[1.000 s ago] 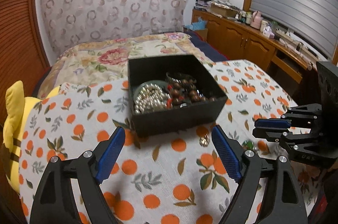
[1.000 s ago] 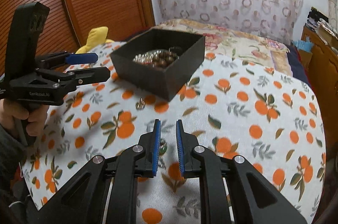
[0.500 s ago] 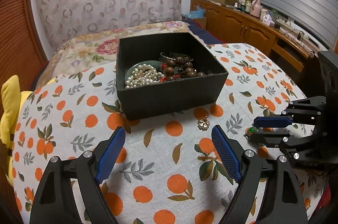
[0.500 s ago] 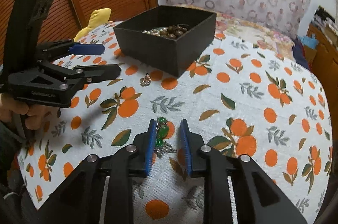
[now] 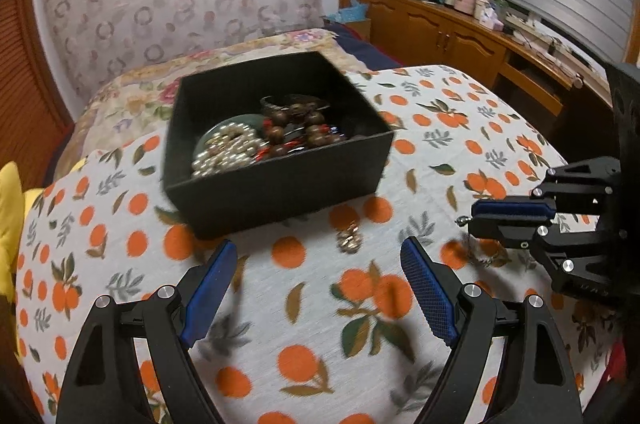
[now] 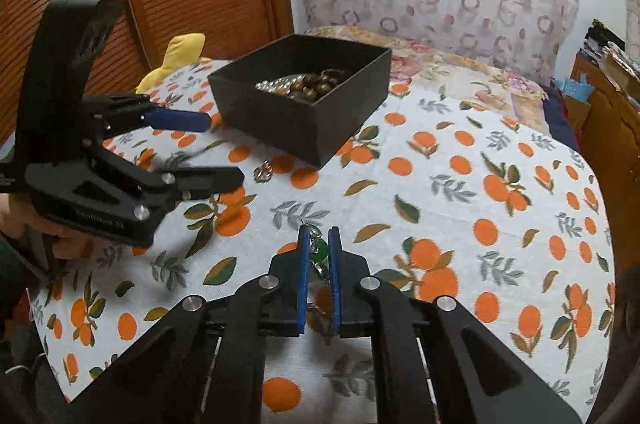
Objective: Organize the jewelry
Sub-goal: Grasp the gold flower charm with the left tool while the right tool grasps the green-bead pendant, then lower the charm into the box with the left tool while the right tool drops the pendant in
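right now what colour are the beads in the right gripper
Green beads, clearest in the right wrist view.

The left wrist view is smeared with motion blur: the small metal trinket [image 5: 347,241] on the tabletop [image 5: 460,127] just in front of the black box [image 5: 280,191] cannot be made out. In the right wrist view, the green-beaded chain [image 6: 319,251] is largely hidden between the right tongs [image 6: 318,244]. The yellow plush toy [image 5: 10,220] is cut off by the picture's edge.
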A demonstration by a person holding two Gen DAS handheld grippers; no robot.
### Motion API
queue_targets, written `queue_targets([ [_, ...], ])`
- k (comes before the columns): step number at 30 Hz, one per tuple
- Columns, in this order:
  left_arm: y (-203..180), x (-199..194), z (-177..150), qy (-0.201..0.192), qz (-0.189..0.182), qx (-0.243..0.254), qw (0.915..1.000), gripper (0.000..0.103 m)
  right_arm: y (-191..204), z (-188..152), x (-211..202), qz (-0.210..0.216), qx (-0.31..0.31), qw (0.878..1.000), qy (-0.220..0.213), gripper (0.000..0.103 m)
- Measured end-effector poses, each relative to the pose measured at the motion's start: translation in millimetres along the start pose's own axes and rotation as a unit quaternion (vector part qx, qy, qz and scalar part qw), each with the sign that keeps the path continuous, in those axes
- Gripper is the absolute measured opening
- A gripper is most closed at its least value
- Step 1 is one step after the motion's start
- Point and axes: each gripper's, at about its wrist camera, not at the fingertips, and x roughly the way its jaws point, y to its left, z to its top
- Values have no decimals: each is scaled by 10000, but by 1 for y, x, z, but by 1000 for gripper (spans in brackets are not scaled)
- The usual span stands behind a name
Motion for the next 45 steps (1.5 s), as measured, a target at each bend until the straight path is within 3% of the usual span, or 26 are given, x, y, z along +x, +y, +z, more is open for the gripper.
queue_targets([
  [4, -9, 7, 6, 73, -43, 151, 9999, 75, -7, 1, -7, -8, 62, 9999, -116, 10],
  [8, -13, 15, 9, 173, -85, 210, 9996, 58, -15, 0, -10, -7, 161, 9997, -180, 10],
  [12, -13, 22, 9, 296, -123, 214, 9993, 33, -22, -1, -10, 14, 225, 9996, -193, 10],
  [19, -14, 25, 7, 283, -55, 220, 9993, 28, -20, -2, -7, 103, 237, 9995, -195, 10],
  [22, -13, 24, 6, 263, -64, 234, 9994, 14, -18, -2, -8, 119, 246, 9994, -215, 10],
  [30, -8, 11, 8, 115, -169, 132, 9997, 14, -9, 6, -12, 161, 186, 9992, -306, 10],
  [45, 14, -32, 42, -537, -205, -113, 9983, 14, -1, 64, -34, 185, -125, 9960, -869, 10],
])
